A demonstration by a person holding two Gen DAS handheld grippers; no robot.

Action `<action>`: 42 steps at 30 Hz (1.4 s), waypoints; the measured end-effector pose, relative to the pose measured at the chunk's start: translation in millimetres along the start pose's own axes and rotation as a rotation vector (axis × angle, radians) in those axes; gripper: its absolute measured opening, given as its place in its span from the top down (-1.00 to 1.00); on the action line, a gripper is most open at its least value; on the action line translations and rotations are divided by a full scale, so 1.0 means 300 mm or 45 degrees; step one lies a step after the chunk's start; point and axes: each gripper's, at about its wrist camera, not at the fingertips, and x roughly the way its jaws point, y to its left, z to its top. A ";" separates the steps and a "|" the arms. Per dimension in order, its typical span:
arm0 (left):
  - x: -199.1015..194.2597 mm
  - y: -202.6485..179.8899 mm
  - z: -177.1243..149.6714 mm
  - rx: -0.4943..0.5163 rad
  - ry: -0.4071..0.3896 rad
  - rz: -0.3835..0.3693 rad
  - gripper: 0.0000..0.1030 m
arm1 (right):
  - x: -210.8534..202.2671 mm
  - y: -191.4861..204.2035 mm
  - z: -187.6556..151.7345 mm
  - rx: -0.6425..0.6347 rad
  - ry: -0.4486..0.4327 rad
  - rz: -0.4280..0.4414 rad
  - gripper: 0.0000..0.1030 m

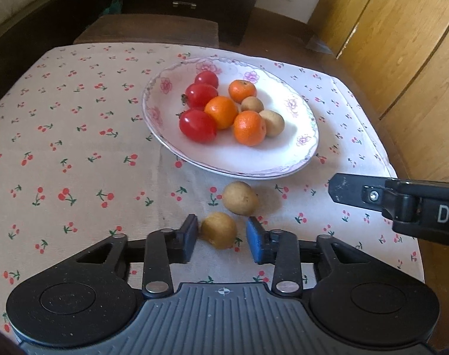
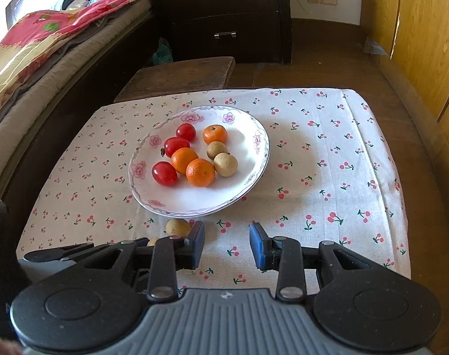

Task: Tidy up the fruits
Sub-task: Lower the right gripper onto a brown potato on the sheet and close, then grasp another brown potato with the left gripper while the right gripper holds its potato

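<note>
1. A small brown fruit [image 1: 219, 230] lies on the cherry-print cloth [image 1: 76, 153], on the near side of the plate [image 1: 283, 159] and clear of its rim.
2. The left claw [image 1: 222, 241] sits around this fruit: its left pad is touching or nearly touching the skin, while the right pad [image 1: 255, 244] stands apart with cloth showing in the gap, so the fruit is not clamped.
3. A second brown fruit [image 1: 240, 198] rests between the first one and the plate, just short of the rim.
4. On the plate lie three red tomatoes [image 1: 197, 125] toward its left, three oranges [image 1: 249, 128] in the middle, and two more brown fruits [image 1: 272, 122] toward its right.
5. The right claw [image 2: 227, 245] hovers over bare cloth on the near side of the plate, to the right of the two loose fruits; its pads stand apart with nothing between them.
6. The cloth covers the tabletop [image 2: 425, 207] under the plate.
7. Beyond the plate stands a dark wooden stool [image 2: 183, 77], then a dark chest of drawers [image 2: 224, 14].
8. Left of the plate is a bed [image 2: 32, 68]; right of it, light wooden doors [image 1: 395, 44].
</note>
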 end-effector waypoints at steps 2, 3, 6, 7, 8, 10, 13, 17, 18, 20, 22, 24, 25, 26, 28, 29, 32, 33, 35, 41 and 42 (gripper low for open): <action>-0.001 0.004 -0.002 0.008 0.003 0.005 0.28 | 0.007 0.003 -0.004 0.002 0.015 0.018 0.33; -0.005 0.006 -0.003 0.012 0.005 0.004 0.29 | 0.011 0.004 -0.006 0.003 0.022 0.028 0.33; -0.024 0.023 -0.010 0.022 0.008 -0.007 0.30 | 0.027 0.013 -0.012 0.004 0.041 0.045 0.33; -0.032 0.032 -0.011 0.022 0.006 -0.013 0.30 | 0.033 0.017 -0.013 0.001 0.048 0.051 0.33; -0.039 0.039 -0.012 0.021 0.006 -0.017 0.30 | 0.038 0.021 -0.015 -0.001 0.054 0.057 0.33; -0.059 0.052 -0.015 0.027 -0.002 -0.016 0.33 | 0.052 0.030 -0.017 -0.003 0.067 0.068 0.33; -0.077 0.066 -0.020 0.039 -0.003 -0.018 0.34 | 0.078 0.048 -0.017 -0.011 0.087 0.079 0.33; -0.079 0.079 -0.026 0.037 0.009 -0.033 0.34 | 0.111 0.080 -0.005 -0.025 0.091 0.094 0.33; -0.075 0.081 -0.029 0.034 0.012 -0.039 0.32 | 0.120 0.089 -0.001 -0.033 0.092 0.099 0.33; -0.069 0.081 -0.031 0.026 0.023 -0.058 0.29 | 0.138 0.102 0.006 -0.039 0.097 0.108 0.33; -0.065 0.075 -0.036 0.040 0.032 -0.061 0.25 | 0.160 0.112 0.010 -0.039 0.111 0.122 0.33; -0.060 0.072 -0.044 0.051 0.043 -0.068 0.22 | 0.180 0.120 0.013 -0.044 0.114 0.120 0.33; -0.061 0.071 -0.046 0.054 0.037 -0.070 0.26 | 0.189 0.123 0.016 -0.044 0.118 0.123 0.33; -0.063 0.072 -0.046 0.058 0.036 -0.070 0.26 | 0.198 0.126 0.017 -0.040 0.124 0.132 0.33; -0.065 0.079 -0.043 0.052 0.037 -0.078 0.25 | 0.216 0.138 0.018 -0.048 0.132 0.134 0.32; -0.065 0.083 -0.043 0.045 0.036 -0.083 0.25 | 0.222 0.147 0.017 -0.067 0.128 0.119 0.32; -0.065 0.086 -0.041 0.039 0.034 -0.082 0.25 | 0.244 0.163 0.012 -0.100 0.149 0.092 0.31; -0.065 0.085 -0.041 0.042 0.033 -0.081 0.24 | 0.251 0.166 0.009 -0.103 0.162 0.085 0.31; -0.066 0.084 -0.041 0.047 0.031 -0.080 0.23 | 0.253 0.172 0.004 -0.126 0.159 0.058 0.34; -0.074 0.086 -0.037 0.031 0.029 -0.092 0.14 | 0.211 0.150 0.009 -0.105 0.139 0.069 0.43; -0.075 0.087 -0.036 0.025 0.028 -0.096 0.13 | 0.201 0.142 0.006 -0.099 0.137 0.069 0.43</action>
